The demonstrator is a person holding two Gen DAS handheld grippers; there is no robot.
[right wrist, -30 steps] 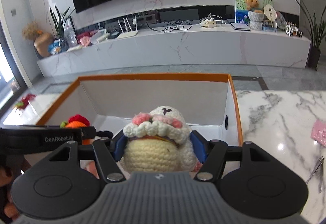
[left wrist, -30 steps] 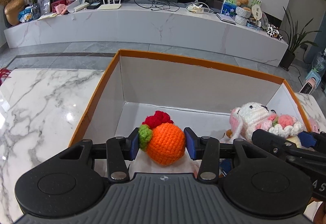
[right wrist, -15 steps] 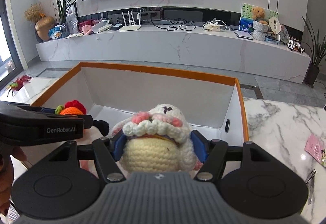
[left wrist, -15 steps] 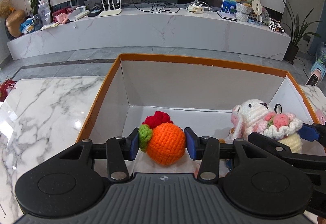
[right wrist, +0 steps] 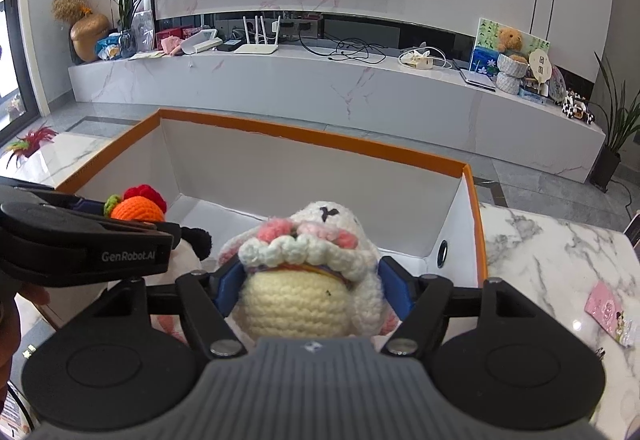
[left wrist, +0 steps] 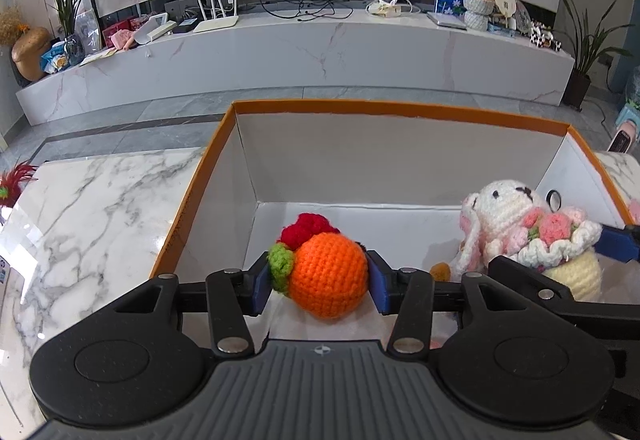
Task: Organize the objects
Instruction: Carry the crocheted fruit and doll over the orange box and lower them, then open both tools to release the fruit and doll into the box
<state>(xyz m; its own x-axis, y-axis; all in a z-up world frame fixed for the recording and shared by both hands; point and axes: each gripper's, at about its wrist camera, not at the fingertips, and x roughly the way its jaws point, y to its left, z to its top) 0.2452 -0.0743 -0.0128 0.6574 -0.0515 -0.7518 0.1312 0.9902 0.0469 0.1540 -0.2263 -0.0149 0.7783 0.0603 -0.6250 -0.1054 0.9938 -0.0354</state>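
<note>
An orange crochet fruit [left wrist: 328, 276] with a green leaf and red top sits between the blue pads of my left gripper [left wrist: 318, 280], low inside the orange-rimmed white box [left wrist: 400, 109]. The jaws are opening, and the pads still touch the fruit on both sides. My right gripper [right wrist: 312, 292] holds a white crochet bunny with a pink flower bouquet [right wrist: 304, 280] over the box's right part. Its jaws are opening too, and the pads still touch the toy's sides. The bunny [left wrist: 528, 232] and the right gripper [left wrist: 560, 272] also show at the right of the left wrist view.
The box stands on a marble table [left wrist: 100, 207]. A pink card [right wrist: 608, 308] lies on the table right of the box. A red feathery item [right wrist: 32, 141] lies far left. More soft toys lie under both grippers. Beyond is a long white TV console [right wrist: 320, 87].
Both grippers have rolled slightly and stayed over the box. Their jaws stand a little wider around the orange fruit and the bunny than before.
</note>
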